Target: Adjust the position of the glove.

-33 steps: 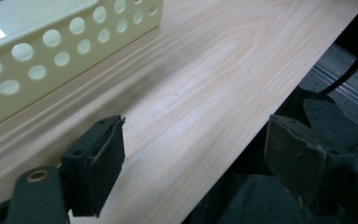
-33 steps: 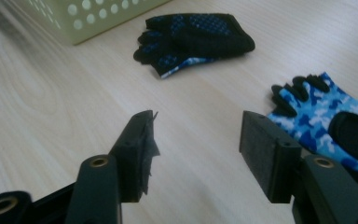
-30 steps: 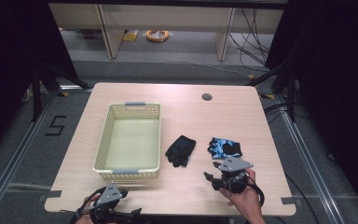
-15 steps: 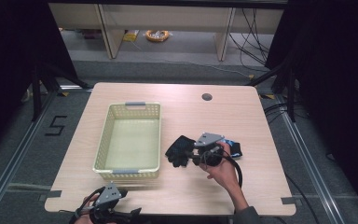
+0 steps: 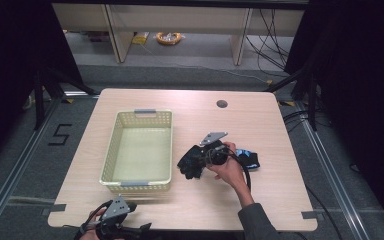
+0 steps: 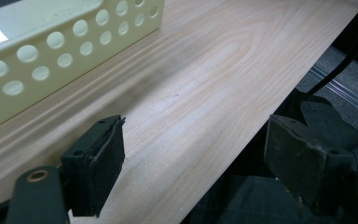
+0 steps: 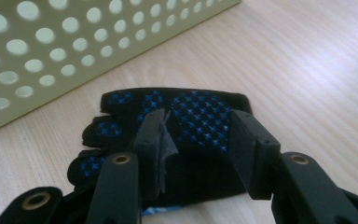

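Black glove (image 5: 192, 161) flat on the worktop (image 5: 260, 125), just right of the basket (image 5: 137, 145); blue cross-dots on the palm in the right gripper view (image 7: 200, 116). Right tongs (image 5: 204, 156) low over that glove, jaws half open after closing a little, straddling the fabric, pads not yet pressing. Second glove (image 5: 249, 159), blue-marked, farther from the basket, partly behind the right hand (image 5: 227, 167). Left tongs (image 5: 111, 223) at the worktop's near edge, below the basket, spread wide (image 6: 191, 163), nothing between.
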The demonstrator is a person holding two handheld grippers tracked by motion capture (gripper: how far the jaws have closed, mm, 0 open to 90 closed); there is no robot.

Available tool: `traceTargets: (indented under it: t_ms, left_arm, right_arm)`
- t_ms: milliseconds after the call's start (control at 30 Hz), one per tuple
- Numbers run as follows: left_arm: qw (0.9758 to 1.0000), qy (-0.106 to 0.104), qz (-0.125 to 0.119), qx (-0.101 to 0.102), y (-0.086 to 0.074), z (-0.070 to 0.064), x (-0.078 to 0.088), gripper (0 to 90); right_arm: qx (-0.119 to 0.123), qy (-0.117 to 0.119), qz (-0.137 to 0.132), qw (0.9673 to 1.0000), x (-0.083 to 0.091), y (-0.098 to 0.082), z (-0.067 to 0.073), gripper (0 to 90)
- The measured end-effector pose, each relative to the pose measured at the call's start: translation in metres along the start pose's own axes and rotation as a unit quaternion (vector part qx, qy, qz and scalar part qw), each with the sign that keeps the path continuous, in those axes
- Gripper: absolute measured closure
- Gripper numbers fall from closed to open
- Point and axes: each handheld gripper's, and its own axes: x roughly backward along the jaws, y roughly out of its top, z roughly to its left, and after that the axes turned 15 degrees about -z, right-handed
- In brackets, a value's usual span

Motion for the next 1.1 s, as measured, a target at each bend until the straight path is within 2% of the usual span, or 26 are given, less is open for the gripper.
traceTargets:
  t_ms: [67, 100, 133, 167, 200, 233, 267, 300, 333, 367, 400, 433, 500, 533, 567, 667, 733, 767, 833, 867, 900, 967, 1000, 1033, 1067, 1100]
  left_arm:
    - [1.0000, -0.001, 0.001, 0.000, 0.000, 0.000, 0.000, 19.7]
    - [0.9998, -0.012, 0.016, -0.005, 0.002, 0.001, 0.003, 19.7]
    - [0.9998, -0.015, 0.013, -0.001, 0.002, 0.001, 0.003, 19.7]
    - [0.9999, -0.009, -0.008, 0.004, 0.000, -0.001, 0.001, 19.7]
    - [0.9999, -0.014, -0.001, -0.002, 0.001, 0.000, 0.002, 19.7]
    - [0.9999, -0.010, -0.005, 0.003, 0.001, -0.001, 0.002, 19.7]
    - [0.9999, -0.008, -0.004, 0.008, 0.001, -0.001, 0.002, 19.7]
    - [1.0000, -0.007, -0.002, 0.006, 0.001, -0.001, 0.002, 19.7]
    - [1.0000, -0.007, -0.002, 0.006, 0.001, -0.001, 0.002, 19.7]
    - [0.9999, -0.009, -0.002, 0.008, 0.001, -0.001, 0.001, 19.7]
    - [0.9999, -0.015, 0.007, 0.001, 0.002, 0.000, 0.002, 19.7]
    - [0.9999, -0.016, 0.001, 0.000, 0.001, -0.001, 0.002, 19.7]
    - [0.9999, -0.013, -0.002, -0.006, 0.001, -0.001, 0.001, 19.7]
    - [0.9999, -0.011, 0.000, -0.007, 0.001, -0.001, 0.001, 19.7]
    - [0.9999, -0.013, 0.003, -0.010, 0.001, -0.001, 0.001, 19.9]
    - [0.9999, -0.012, -0.001, -0.007, 0.000, -0.001, 0.001, 20.4]
    - [0.9998, -0.013, 0.007, -0.014, 0.001, 0.000, 0.002, 20.9]
    - [0.9999, -0.011, 0.004, -0.001, 0.001, -0.002, 0.002, 21.1]
    - [0.9999, -0.009, 0.005, -0.008, 0.001, -0.001, 0.002, 21.6]
    - [0.9999, -0.008, 0.006, -0.008, 0.001, -0.001, 0.002, 21.7]
    - [0.9998, -0.015, 0.011, -0.006, 0.002, 0.000, 0.003, 21.8]
    - [0.9998, -0.020, 0.004, -0.006, 0.002, 0.000, 0.003, 22.2]
    - [0.9999, -0.015, -0.005, -0.007, 0.001, -0.001, 0.003, 22.2]
    - [0.9998, -0.019, 0.000, -0.011, 0.002, 0.000, 0.004, 22.3]
    - [0.9998, -0.017, 0.003, -0.012, 0.002, 0.000, 0.004, 22.5]
    - [0.9998, -0.017, 0.001, -0.012, 0.002, 0.000, 0.004, 22.6]
  right_arm:
    - [0.000, 0.005, 0.007, 1.0000, -0.005, -0.001, 0.001, 57.2]
    - [-0.004, 0.008, 0.017, 0.9998, -0.007, -0.002, 0.002, 56.7]
    - [-0.002, 0.007, 0.026, 0.9996, -0.009, -0.003, 0.001, 56.2]
    - [0.001, 0.011, 0.035, 0.9993, -0.012, -0.006, 0.001, 55.8]
    - [-0.002, 0.009, 0.043, 0.9991, -0.014, -0.008, 0.000, 55.4]
    - [-0.008, 0.013, 0.051, 0.9986, -0.016, -0.010, 0.000, 55.0]
    - [-0.003, 0.022, 0.051, 0.9984, -0.016, -0.010, -0.002, 55.1]
    - [0.000, 0.018, 0.050, 0.9986, -0.016, -0.009, -0.003, 55.1]
    - [-0.010, 0.012, 0.048, 0.9987, -0.016, -0.010, 0.000, 55.2]
    - [-0.011, 0.005, 0.056, 0.9984, -0.016, -0.010, 0.001, 55.5]
    - [-0.011, 0.005, 0.056, 0.9984, -0.016, -0.010, 0.001, 55.5]
    - [-0.022, -0.009, 0.056, 0.9981, -0.017, -0.010, 0.005, 57.0]
    - [-0.022, -0.014, 0.056, 0.9981, -0.017, -0.010, 0.006, 59.4]
    - [-0.021, -0.026, 0.057, 0.9978, -0.018, -0.010, 0.008, 63.3]
    - [0.003, -0.036, 0.059, 0.9976, -0.020, -0.010, 0.010, 67.4]
    - [-0.001, -0.042, 0.072, 0.9965, -0.019, -0.007, 0.012, 72.3]
    - [-0.006, -0.045, 0.068, 0.9967, -0.019, -0.008, 0.014, 80.6]
    - [-0.009, -0.049, 0.068, 0.9964, -0.018, -0.009, 0.016, 85.7]
    - [-0.032, -0.056, 0.051, 0.9966, -0.017, -0.013, 0.014, 88.7]
    - [-0.052, -0.051, 0.052, 0.9960, -0.014, -0.013, 0.012, 89.2]
    - [-0.061, -0.052, 0.047, 0.9957, -0.014, -0.014, 0.012, 89.6]
    - [-0.075, -0.056, 0.029, 0.9952, -0.012, -0.016, 0.011, 90.0]
    - [-0.075, -0.056, 0.029, 0.9952, -0.012, -0.016, 0.011, 90.0]
    - [-0.069, -0.054, 0.025, 0.9958, -0.011, -0.016, 0.009, 90.0]
    - [-0.074, -0.057, 0.013, 0.9956, -0.011, -0.017, 0.008, 90.0]
    - [-0.078, -0.054, 0.012, 0.9955, -0.008, -0.016, 0.008, 90.0]
